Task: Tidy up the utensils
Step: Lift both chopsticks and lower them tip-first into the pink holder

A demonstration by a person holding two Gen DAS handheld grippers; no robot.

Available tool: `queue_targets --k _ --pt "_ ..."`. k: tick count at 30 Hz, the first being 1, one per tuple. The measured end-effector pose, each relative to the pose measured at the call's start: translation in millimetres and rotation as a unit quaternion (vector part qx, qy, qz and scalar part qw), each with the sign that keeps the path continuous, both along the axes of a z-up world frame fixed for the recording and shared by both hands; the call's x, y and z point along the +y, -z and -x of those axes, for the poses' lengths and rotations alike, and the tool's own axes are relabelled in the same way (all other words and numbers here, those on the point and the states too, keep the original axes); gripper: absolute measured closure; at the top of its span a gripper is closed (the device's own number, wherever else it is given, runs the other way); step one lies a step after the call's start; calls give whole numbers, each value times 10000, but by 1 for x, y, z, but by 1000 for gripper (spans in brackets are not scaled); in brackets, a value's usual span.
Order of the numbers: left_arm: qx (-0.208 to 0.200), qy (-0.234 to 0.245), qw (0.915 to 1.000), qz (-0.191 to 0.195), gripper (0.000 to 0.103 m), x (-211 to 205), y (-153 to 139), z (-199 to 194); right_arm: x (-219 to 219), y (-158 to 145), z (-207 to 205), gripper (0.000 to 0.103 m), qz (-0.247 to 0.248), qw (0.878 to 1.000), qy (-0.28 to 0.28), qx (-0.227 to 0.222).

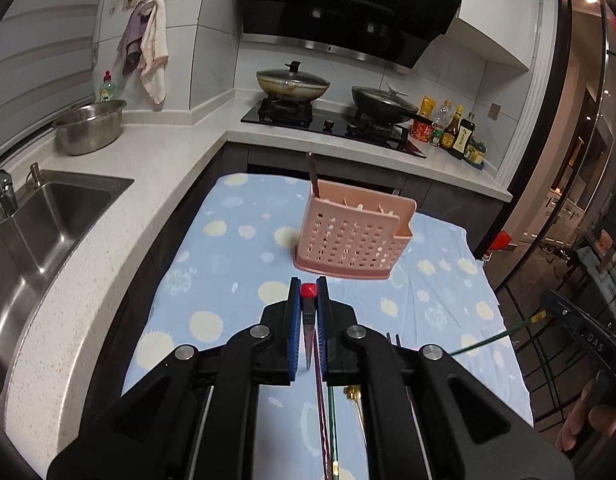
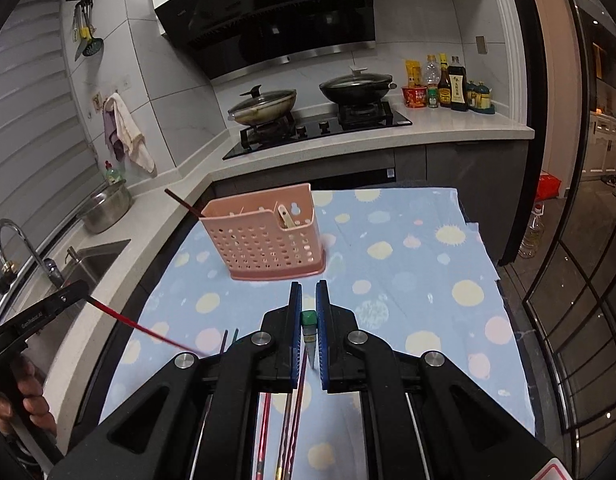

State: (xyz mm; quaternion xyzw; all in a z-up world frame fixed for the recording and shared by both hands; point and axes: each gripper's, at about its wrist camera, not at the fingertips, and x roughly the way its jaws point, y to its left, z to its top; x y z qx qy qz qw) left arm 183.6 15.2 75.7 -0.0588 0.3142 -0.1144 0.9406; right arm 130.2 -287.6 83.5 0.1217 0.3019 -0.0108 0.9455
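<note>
A pink perforated utensil holder (image 1: 353, 236) stands on the blue dotted cloth (image 1: 236, 248); it also shows in the right wrist view (image 2: 268, 236). A dark chopstick (image 1: 312, 174) leans out of its left end, and a pale utensil (image 2: 284, 216) sits in its small right compartment. My left gripper (image 1: 308, 288) is shut on a red-capped chopstick (image 1: 308, 291), held above the cloth short of the holder. My right gripper (image 2: 308, 292) is shut on a green-capped chopstick (image 2: 308, 317). Several more chopsticks (image 2: 286, 412) lie on the cloth beneath the grippers.
A steel sink (image 1: 36, 232) with tap and a steel bowl (image 1: 90, 126) are on the counter to the left. The hob with two lidded pans (image 1: 294, 84) and sauce bottles (image 1: 453, 130) lies behind the cloth. A glass door frame (image 2: 567, 240) is to the right.
</note>
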Motion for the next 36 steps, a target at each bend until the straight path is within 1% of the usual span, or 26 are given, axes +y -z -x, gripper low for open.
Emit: queue_targets --k 7,12,17,20,23,27,30,36 --pt "-430 123 9988 176 96 -7 -48 -34 -9 -29 -38 96 -79 9994 -30 -345" --pt "-833 255 9958 292 96 -20 -88 -61 -16 -60 -78 96 -212 9975 -85 -671" --pt "-1278 280 9909 311 96 -36 -128 -94 -15 -94 -121 96 -75 9947 -100 -1024" --pt "-1428 274 9889 315 96 -42 -141 -116 -12 -105 -147 96 4 9932 -82 -1162" --pt "-1544 212 9874 282 96 -49 -146 -141 -11 -110 -171 96 33 9925 -56 -1224" --pt "-1555 120 9876 159 96 -54 -138 -170 -11 -107 -201 96 47 9926 -44 -1209" --pt "-1392 96 9902 103 96 -55 -123 -190 -10 -99 -219 96 33 9940 -49 -1089" --pt "-1032 93 9946 93 96 -54 -93 -209 -7 -65 -240 96 -35 9975 -96 -702"
